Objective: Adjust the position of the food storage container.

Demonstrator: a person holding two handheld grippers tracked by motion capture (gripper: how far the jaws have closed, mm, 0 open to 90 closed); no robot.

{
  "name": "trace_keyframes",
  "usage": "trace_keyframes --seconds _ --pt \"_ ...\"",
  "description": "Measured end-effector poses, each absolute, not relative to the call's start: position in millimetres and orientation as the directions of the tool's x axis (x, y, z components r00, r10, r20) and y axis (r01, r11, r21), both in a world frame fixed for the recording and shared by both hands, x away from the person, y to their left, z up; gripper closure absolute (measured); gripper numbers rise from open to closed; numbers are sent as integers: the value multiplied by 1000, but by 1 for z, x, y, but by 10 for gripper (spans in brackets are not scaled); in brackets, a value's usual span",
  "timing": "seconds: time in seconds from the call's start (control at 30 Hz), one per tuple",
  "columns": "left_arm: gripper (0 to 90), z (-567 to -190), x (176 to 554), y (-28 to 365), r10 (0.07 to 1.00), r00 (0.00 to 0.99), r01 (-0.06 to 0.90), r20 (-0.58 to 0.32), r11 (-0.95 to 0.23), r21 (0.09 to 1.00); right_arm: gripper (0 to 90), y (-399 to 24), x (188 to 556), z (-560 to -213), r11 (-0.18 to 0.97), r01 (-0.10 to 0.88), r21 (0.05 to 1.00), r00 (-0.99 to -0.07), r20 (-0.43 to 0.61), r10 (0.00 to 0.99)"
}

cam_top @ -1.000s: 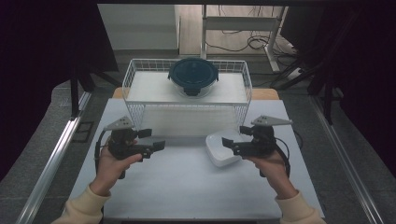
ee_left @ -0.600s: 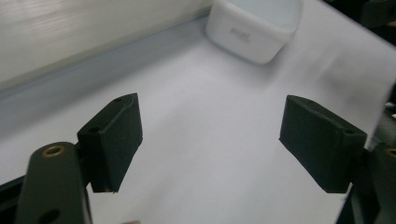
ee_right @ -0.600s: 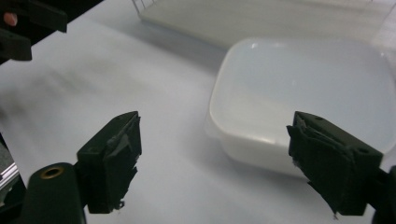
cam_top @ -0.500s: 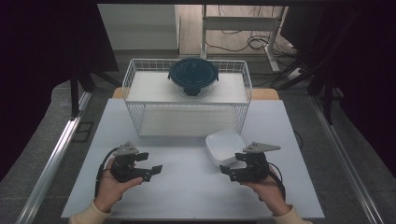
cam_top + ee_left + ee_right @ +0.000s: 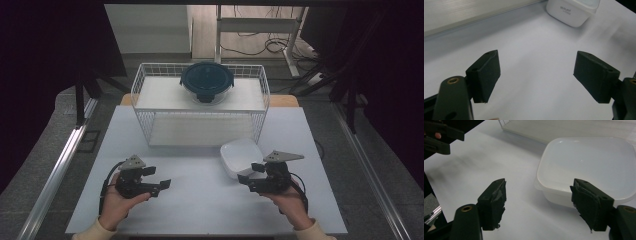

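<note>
A white square plastic container (image 5: 241, 156) sits open on the white table (image 5: 200, 210), in front of the wire basket's right end. My right gripper (image 5: 247, 172) hovers just at its near side, pointing left, jaws open and empty. In the right gripper view the container (image 5: 586, 162) lies just beyond the right jaw of the gripper (image 5: 539, 182). My left gripper (image 5: 159, 178) is at the table's near left, pointing right, open and empty. In the left gripper view its jaws (image 5: 537, 55) stand wide over bare table, with the container (image 5: 572, 11) far off.
A white wire basket (image 5: 145, 117) stands at the back of the table, with a round glass bowl with a dark blue lid (image 5: 207, 81) on its upper shelf. The left gripper (image 5: 439, 135) appears far off in the right gripper view.
Both hands have drawn back from the basket toward the near edge of the table. The container has stayed in place, and both grippers remain open.
</note>
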State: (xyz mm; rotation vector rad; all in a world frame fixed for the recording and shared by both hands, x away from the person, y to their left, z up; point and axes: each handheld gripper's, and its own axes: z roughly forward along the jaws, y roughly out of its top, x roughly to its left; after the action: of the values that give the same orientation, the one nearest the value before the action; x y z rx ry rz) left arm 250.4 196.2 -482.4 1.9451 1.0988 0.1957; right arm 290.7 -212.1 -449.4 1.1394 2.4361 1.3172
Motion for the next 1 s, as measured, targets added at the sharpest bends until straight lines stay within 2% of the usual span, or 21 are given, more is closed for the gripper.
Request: trace_keyframes --seconds 0.23,0.37,0.5,0.57,0.73,0.83,1.0 --pt "207 -490 250 196 758 595 638 -267 -243 731 384 -219 298 -444 319 573 755 -690 234 685" --pt "207 -493 248 194 753 603 640 -262 -261 723 460 -225 316 -433 314 591 743 -661 223 717" --pt "207 -497 248 195 751 605 645 -263 -270 715 545 -230 341 -422 357 617 702 -642 186 744" --pt "207 -499 248 195 751 603 650 -269 -268 711 607 -231 354 -419 375 630 680 -624 156 766" --pt "207 -502 250 196 752 599 660 -274 -270 701 832 -230 388 -423 459 651 604 -602 43 798" --pt "207 -504 250 195 752 600 664 -274 -276 695 870 -229 403 -431 481 660 577 -594 8 805" --pt "207 -506 251 194 751 601 668 -274 -283 688 880 -227 419 -446 502 677 538 -582 -26 813"
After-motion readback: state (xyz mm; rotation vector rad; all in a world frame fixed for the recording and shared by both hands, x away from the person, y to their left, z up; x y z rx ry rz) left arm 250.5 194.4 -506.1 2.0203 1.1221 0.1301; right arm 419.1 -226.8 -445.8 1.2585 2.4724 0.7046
